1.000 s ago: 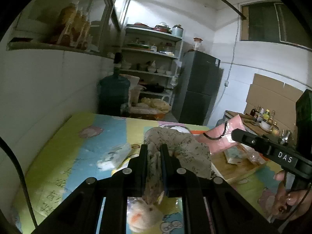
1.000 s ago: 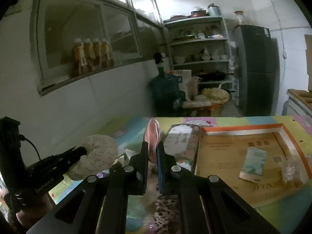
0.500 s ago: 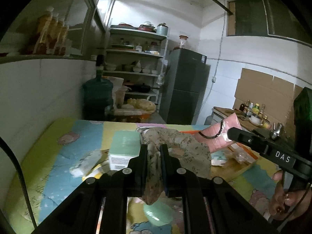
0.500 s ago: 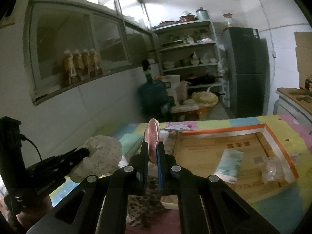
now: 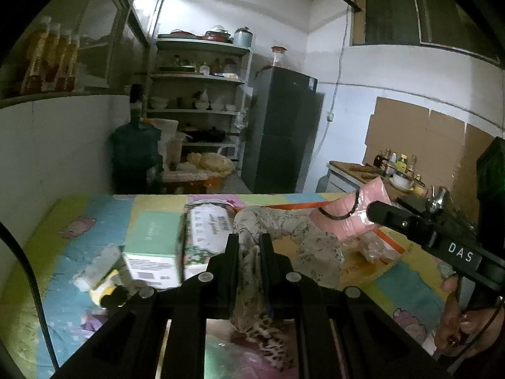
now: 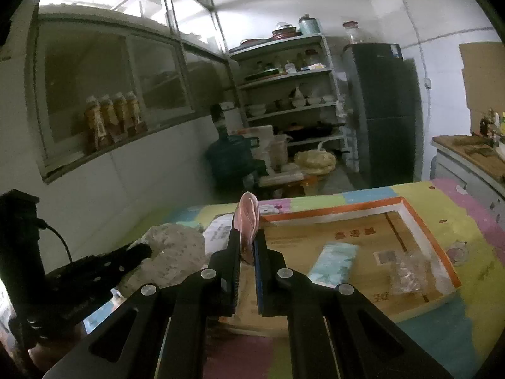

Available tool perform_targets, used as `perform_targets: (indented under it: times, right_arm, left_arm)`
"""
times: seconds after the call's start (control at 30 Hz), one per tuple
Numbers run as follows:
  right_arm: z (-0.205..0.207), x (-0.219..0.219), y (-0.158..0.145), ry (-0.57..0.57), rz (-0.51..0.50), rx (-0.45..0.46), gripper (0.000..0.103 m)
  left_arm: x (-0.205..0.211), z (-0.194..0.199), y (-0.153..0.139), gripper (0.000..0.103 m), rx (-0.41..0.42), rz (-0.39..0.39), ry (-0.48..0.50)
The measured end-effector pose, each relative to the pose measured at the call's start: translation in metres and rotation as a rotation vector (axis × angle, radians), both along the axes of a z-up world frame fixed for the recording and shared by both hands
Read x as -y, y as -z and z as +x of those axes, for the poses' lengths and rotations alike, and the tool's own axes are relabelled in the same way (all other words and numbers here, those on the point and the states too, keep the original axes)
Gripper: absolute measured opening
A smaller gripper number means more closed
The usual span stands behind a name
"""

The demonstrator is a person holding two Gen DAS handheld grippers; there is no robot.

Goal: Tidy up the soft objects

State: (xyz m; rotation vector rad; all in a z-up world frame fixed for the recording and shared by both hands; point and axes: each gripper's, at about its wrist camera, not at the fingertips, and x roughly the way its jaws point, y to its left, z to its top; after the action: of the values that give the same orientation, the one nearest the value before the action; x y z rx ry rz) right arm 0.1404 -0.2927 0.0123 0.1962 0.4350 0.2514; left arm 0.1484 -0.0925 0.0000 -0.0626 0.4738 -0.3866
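dim white-walled room. white metal shelving unit (image 5: 202, 101) with crockery at back wall, tall dark refrigerator (image 5: 284, 129) beside it. glazed window partition (image 6: 120, 82) at left. flattened brown cardboard (image 5: 419, 132) against right wall.

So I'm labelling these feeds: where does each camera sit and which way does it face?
Left wrist: on the left gripper, looking along its fingers over the table; shows the floral cloth it pinches, plus the right gripper and a hand.
Right wrist: on the right gripper, facing the cardboard tray; shows its pink pouch.
Shared: shelves, fridge, both grippers.
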Motion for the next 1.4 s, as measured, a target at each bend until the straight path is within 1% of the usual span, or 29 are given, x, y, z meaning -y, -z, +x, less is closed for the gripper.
perform_targets:
  times: [1.03, 1.4]
  right_arm:
    - [0.004, 0.09, 0.034, 0.102, 0.099, -0.056, 0.008]
    - [0.008, 0.112, 0.051, 0.116, 0.141, -0.095, 0.008]
  left_arm:
    - [0.096, 0.029, 0.027, 0.013, -0.093, 0.057, 0.101]
    - [0.114, 0.042, 0.043, 0.013, -0.142, 0.086, 0.111]
